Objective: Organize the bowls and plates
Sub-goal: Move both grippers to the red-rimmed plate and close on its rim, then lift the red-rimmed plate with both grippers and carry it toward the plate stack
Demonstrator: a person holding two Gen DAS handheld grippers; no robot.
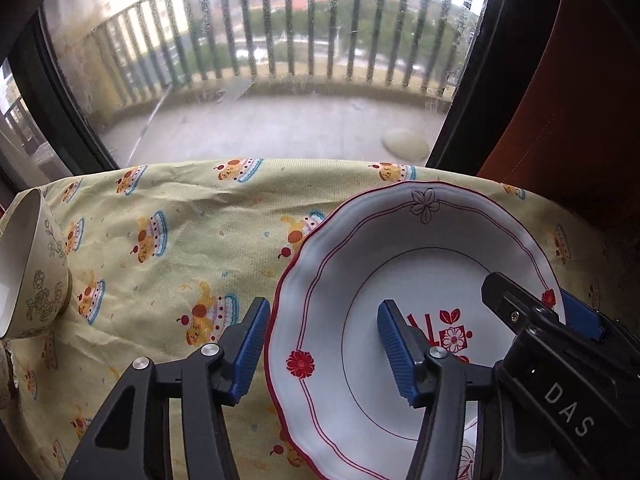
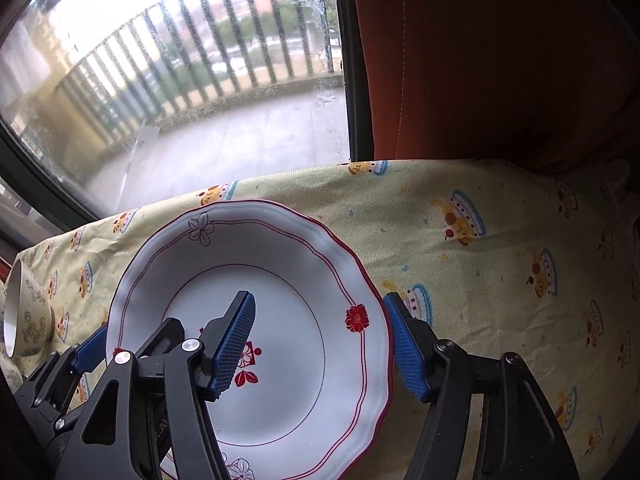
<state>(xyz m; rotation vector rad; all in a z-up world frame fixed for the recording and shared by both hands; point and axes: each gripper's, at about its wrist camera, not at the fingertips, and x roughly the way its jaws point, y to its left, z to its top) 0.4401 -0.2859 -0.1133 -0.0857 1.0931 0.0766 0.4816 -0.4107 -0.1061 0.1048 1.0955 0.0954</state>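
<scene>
A white plate with a red scalloped rim and red flower marks (image 1: 420, 248) lies on the yellow printed cloth; it also shows in the right wrist view (image 2: 280, 260). My left gripper (image 1: 324, 348) is open and straddles the plate's left rim, one finger outside, one over the plate. My right gripper (image 2: 320, 344) is open and straddles the plate's right rim the same way. The right gripper's fingers (image 1: 516, 304) also show in the left wrist view. A cream bowl with a flower print (image 1: 36, 268) stands at the far left and shows in the right wrist view (image 2: 28, 312) too.
The yellow tablecloth (image 1: 180, 216) covers the table up to a large window (image 1: 280, 80) onto a balcony. An orange-brown chair back (image 2: 500, 60) stands behind the table's right side. Bare cloth (image 2: 500, 260) lies right of the plate.
</scene>
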